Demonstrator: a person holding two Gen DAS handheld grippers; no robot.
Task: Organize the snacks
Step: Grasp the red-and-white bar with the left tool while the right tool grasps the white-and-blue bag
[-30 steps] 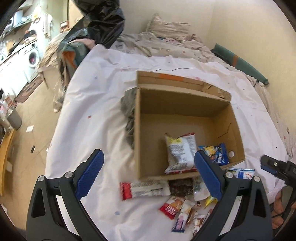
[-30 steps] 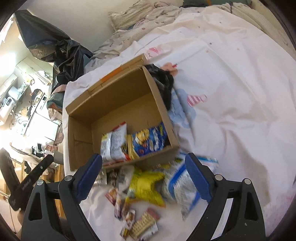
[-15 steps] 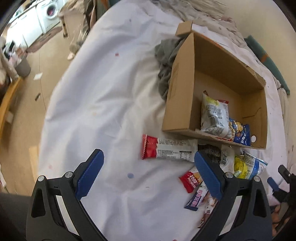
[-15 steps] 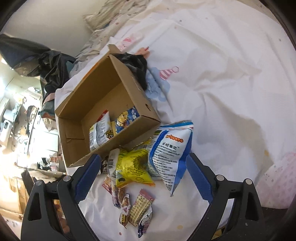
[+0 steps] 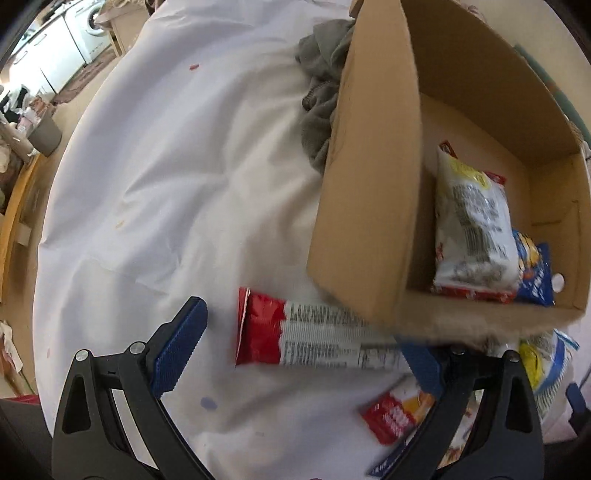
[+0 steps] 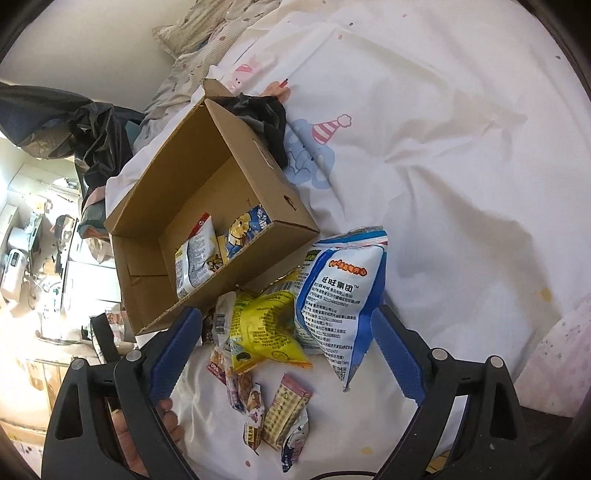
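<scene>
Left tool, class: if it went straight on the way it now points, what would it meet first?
Probably the long red-and-white snack packet lying between the open left tool's fingers, on the white sheet. The cardboard box lies just beyond; depth is unclear.

A bed under a white sheet fills both views, a pillow against a pale wall. A black bag sits beside it. A washer, a bin and tan floor lie beyond, brightly lit.
</scene>
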